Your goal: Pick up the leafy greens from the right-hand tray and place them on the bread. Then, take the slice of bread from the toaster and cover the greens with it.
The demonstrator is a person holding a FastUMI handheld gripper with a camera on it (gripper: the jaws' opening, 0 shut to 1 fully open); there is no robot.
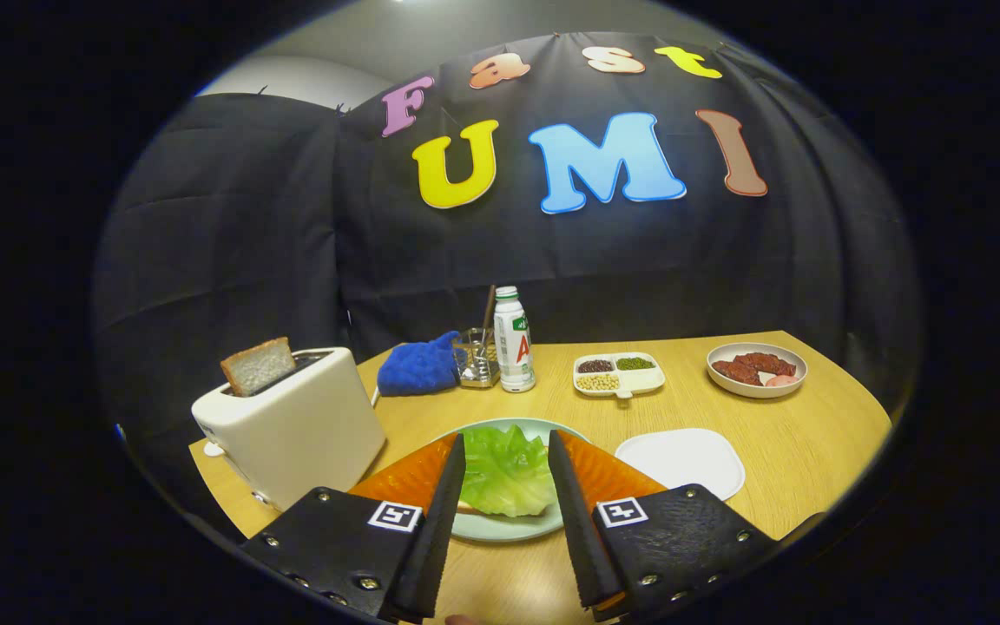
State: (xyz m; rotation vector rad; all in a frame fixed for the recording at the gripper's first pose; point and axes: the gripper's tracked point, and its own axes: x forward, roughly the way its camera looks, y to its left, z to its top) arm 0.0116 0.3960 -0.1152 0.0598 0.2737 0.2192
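Green and crinkled, the leafy greens (507, 469) sit on the bread (465, 506), of which just a thin edge peeks out beneath them, all on a pale plate (500, 526) framed between the two fingers. The gripper (507, 451) is spread wide, holding nothing, its fingers (446, 486) flanking the greens without pressing on them.

Off to the side, a cream toaster (292, 430) stands close by, a slice of bread (258, 365) poking up tilted from its slot. Nothing blocks the way between fingers and toaster. Beyond the plate, a white tray (680, 462) lies bare on the other side. Further back we've got a blue mitt (418, 365), a small glass holder (476, 358) with a stick in it, a white bottle (513, 339), a divided dish (620, 374) of grains and a bowl (757, 370) with dark red pieces.

Underfoot, a light wooden table (778, 434) with a rounded edge; behind it, black cloth walls and a slice of grey ceiling.

Most of the bread under the greens is covered, and the plate's near rim is cut off by the fingers. What's in the bowl is hard to name.
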